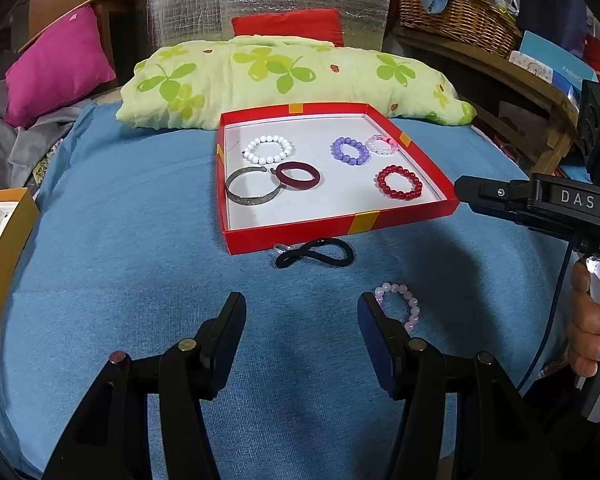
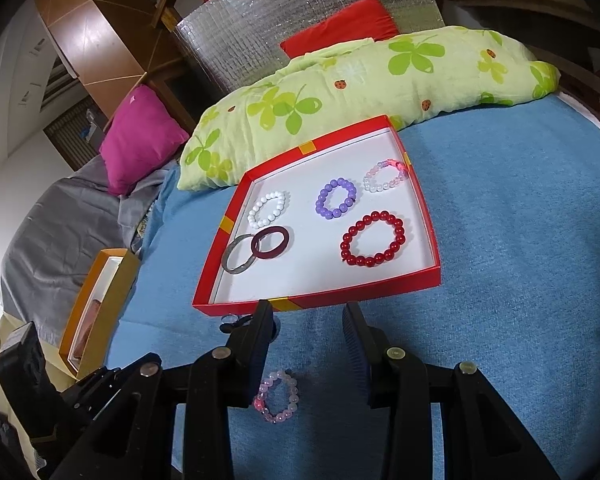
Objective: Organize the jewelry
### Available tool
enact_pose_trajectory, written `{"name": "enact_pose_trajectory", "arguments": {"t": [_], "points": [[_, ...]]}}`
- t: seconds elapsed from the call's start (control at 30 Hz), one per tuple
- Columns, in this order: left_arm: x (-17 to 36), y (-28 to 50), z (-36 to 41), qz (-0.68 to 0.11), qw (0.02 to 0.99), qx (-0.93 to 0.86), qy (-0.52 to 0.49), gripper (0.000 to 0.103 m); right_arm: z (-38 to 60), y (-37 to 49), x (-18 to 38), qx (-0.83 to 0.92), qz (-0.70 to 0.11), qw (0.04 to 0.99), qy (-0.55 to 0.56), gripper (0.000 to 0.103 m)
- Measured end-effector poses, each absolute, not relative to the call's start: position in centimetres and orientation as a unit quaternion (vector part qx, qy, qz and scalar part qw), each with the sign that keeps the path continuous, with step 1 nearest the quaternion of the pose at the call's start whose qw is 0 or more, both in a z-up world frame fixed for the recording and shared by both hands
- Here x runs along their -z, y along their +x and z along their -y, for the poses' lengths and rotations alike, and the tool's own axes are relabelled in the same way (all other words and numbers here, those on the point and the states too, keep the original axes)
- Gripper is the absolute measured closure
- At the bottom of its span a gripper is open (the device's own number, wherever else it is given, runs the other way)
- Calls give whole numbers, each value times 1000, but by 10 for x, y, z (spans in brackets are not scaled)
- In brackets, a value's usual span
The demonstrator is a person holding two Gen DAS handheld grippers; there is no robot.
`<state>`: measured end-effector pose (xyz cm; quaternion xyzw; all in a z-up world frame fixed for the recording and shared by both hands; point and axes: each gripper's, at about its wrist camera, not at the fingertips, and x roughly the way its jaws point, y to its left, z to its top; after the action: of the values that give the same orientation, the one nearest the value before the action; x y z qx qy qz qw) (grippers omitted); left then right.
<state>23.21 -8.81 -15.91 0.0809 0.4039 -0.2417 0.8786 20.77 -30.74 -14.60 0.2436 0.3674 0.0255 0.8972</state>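
Observation:
A red tray on the blue cover holds a white bead bracelet, a purple one, a pale pink-white one, a red bead one, a silver bangle and a dark red bangle. A black hair tie lies in front of the tray. A pink bead bracelet lies on the cover. My left gripper is open and empty beside it. My right gripper is open above it.
A clover-print pillow lies behind the tray. A magenta cushion and a red cushion sit further back. An orange box stands at the left edge. A wicker basket sits on a shelf at right.

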Motion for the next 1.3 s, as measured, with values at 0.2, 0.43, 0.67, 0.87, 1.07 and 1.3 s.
{"name": "enact_pose_trajectory", "arguments": {"t": [0.2,0.43,0.67,0.87,1.07,1.3], "points": [[159,232,88,-404,878,242,81,44,308,207,145,-23,-364,898,245,63],[159,232,89,-404,878,242,81,44,310,207,145,-23,-364,898,245,63],[159,232,89,-404,879,241,81,44,310,207,145,-22,-364,898,245,63],[159,232,89,-404,878,242,81,44,308,207,146,-23,-365,898,244,63],[159,231,91,-405,876,247,85,44,308,207,147,-22,-367,897,244,63],[159,231,91,-406,876,248,86,44,308,208,148,-21,-368,897,245,63]]}}
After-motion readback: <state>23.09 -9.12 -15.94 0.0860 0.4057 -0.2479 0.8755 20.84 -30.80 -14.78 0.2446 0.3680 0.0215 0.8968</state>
